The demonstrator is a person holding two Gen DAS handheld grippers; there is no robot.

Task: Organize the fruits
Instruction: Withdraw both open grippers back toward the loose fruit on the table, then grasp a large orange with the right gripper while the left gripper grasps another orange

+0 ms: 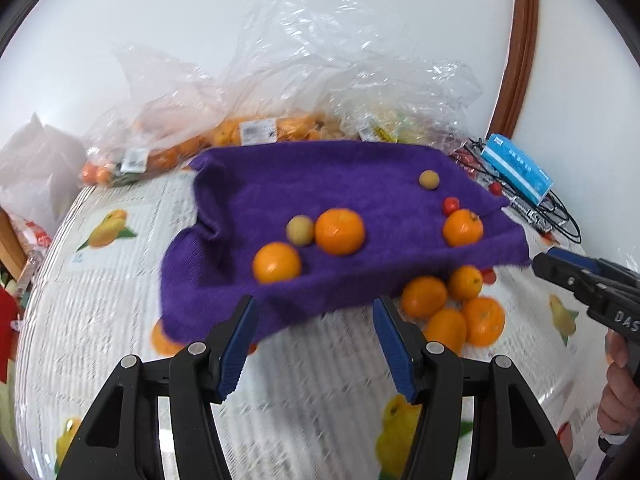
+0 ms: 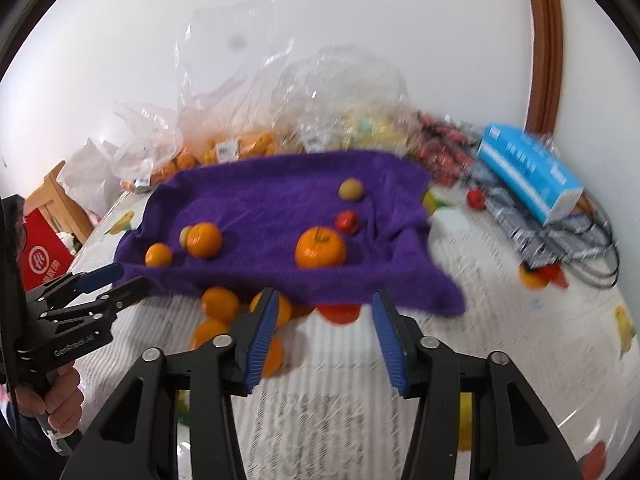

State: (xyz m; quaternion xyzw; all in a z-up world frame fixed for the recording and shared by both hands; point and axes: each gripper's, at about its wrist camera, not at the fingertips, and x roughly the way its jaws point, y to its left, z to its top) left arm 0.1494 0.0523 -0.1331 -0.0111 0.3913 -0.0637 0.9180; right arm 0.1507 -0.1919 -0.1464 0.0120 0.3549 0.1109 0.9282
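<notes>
The left hand-held gripper (image 1: 314,312) hung with its blue-padded jaws apart and nothing between them, just short of the near hem of the purple towel (image 1: 320,184). The right hand-held gripper (image 2: 324,306) stood the same way, jaws parted and empty, above the near edge of the towel and the fruit lying beside it. Neither one carried or touched any fruit.

Just beyond the jaws, a loose cluster of oranges (image 1: 452,308) lay on the fruit-printed surface (image 1: 100,320), partly tucked under the towel's front edge, with something red (image 2: 339,313) peeking out beside them. On the towel sat three more oranges: one near the left front (image 1: 277,262), a larger one (image 1: 340,231) touching a pale round fruit (image 1: 300,230), and one toward the right edge (image 1: 463,227) with a small red fruit (image 1: 451,205) just behind it. A second pale fruit (image 1: 429,180) lay alone near the far right corner.

Farther out, clear plastic bags (image 1: 240,132) still full of oranges and other produce lined the wall, and a blue box (image 1: 516,168) rested on dark cables to the right.

As a judgement, the sorting looked barely begun. Kinds were mixed on the towel, oranges were split between towel and surface, and the bags seemed unemptied. No bowl or tray for sorted fruit was visible, so where the groups belonged could not be told. Nearly all of the gathering by kind appeared still to be done.
</notes>
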